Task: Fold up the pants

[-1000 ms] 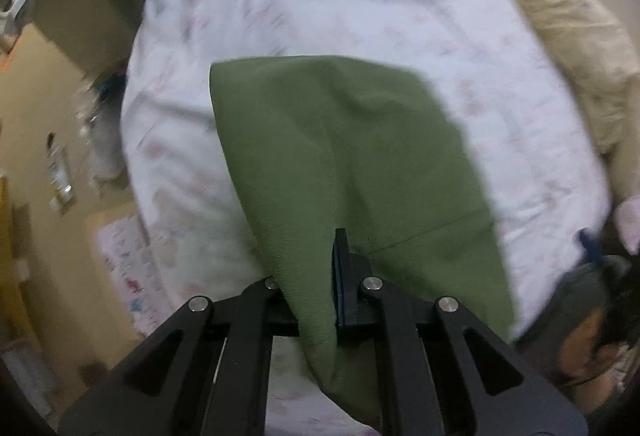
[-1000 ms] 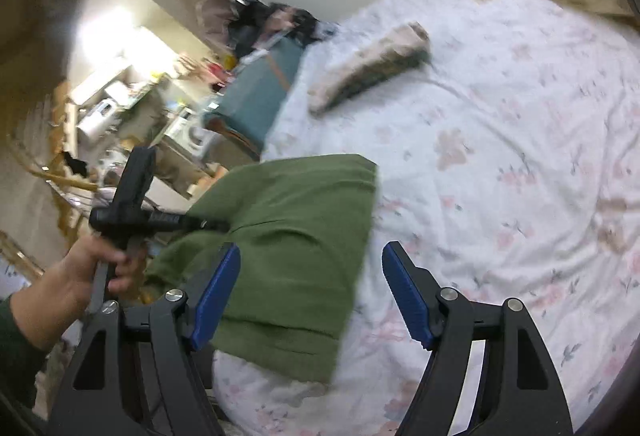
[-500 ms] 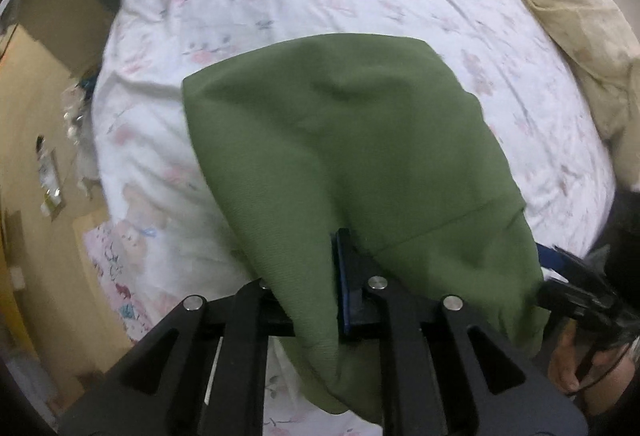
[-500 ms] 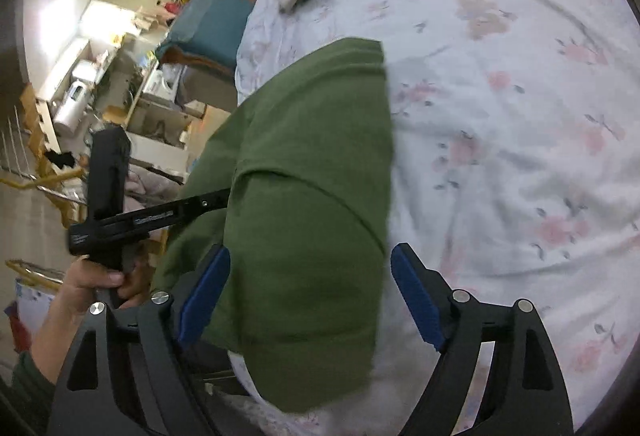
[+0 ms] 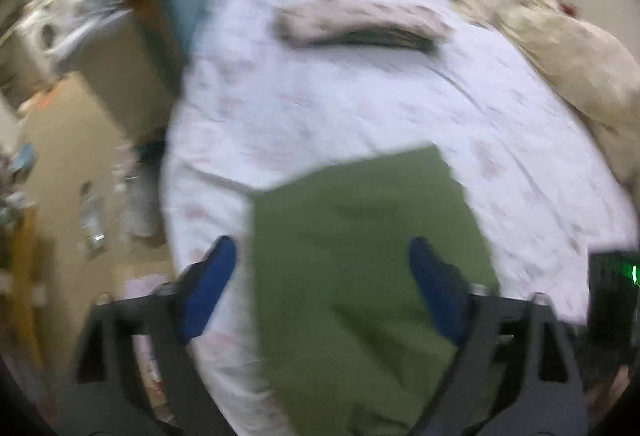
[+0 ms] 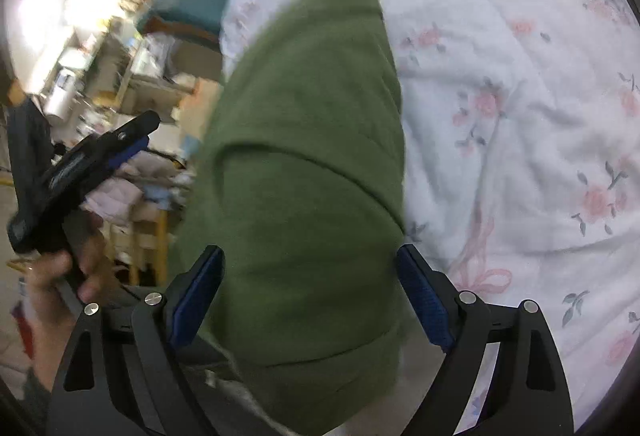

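pants [image 5: 360, 268] lie folded on bed [image 5: 360, 108]; left gripper [image 5: 324, 284] just sprang wide, releasing them; right gripper [image 6: 310, 300] widening, gripping nothing

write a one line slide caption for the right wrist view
Open right tongs straddle folded green pants lying on a floral bedsheet.

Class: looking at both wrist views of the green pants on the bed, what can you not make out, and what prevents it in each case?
- Green pants, near end: cut off by the bottom edge, left wrist view.
- Folded pile on the bed: its contents, motion-blurred.
- Pants' left edge in the right wrist view: hangs past the mattress, underside hidden.
- Shelf clutter: overexposed, too small.
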Available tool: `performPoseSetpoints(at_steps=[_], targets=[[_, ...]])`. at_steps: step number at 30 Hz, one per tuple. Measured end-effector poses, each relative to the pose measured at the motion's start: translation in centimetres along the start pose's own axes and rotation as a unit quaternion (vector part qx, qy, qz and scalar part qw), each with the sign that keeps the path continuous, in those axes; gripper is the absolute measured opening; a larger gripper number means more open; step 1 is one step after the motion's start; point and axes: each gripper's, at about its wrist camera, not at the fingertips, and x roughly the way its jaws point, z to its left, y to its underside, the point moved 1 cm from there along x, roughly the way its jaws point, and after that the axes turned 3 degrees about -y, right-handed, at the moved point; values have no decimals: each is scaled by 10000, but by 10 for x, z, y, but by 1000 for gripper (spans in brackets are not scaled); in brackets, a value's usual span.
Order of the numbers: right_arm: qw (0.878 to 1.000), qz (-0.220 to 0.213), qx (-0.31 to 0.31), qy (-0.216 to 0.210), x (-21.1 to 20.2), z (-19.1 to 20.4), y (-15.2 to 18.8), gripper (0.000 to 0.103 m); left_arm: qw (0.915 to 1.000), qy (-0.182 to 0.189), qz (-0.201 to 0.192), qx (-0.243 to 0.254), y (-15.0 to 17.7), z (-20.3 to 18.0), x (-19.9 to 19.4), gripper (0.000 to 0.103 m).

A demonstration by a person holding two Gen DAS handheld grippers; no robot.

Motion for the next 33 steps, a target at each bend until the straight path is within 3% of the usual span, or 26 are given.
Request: performPoseSetpoints(at_steps=[2,5,9,11,14,19,21,24,25,26,29,33], targets=[[9995,-307,53,39,-10,-6,-3,89,9974,46,661,274,11,-14,26,87],[9991,-169,371,152,-4,-23,-3,89,9904,-119,1329,353,23,-20,57,86],[9897,499,1167,-666,25,-46,9,91,9799,-396,1894,474,39,-18,86,87],[9875,491,1305,-741,31,-51,12,100,9792,-352,1970,334,41,-15,88,87],[9847,592,1302,-992,40,-48,15,102,9795,-400,1943,356,43,-17,87,87],[9884,663,1087,-823,56,-38,13,103,9793,-440,1932,414,45,-17,87,88],[9921,710,878,-545,59,-33,15,99,9787,-444,1959,417,43,-20,90,88],[9962,553,643,-190,53,-25,18,75,9776,-551,1965,518,42,-22,94,88],[9971,456,587,-161,48,-22,17,60,9776,-548,1961,528,42,-23,94,88],[9977,403,530,-150,44,-20,16,51,9783,-501,1949,501,42,-24,93,88],[9991,358,165,-159,24,0,1,41,9825,-191,1834,262,35,-21,82,88],[9983,435,-362,-121,-11,14,-45,40,9913,351,1253,-178,20,-17,52,88]])
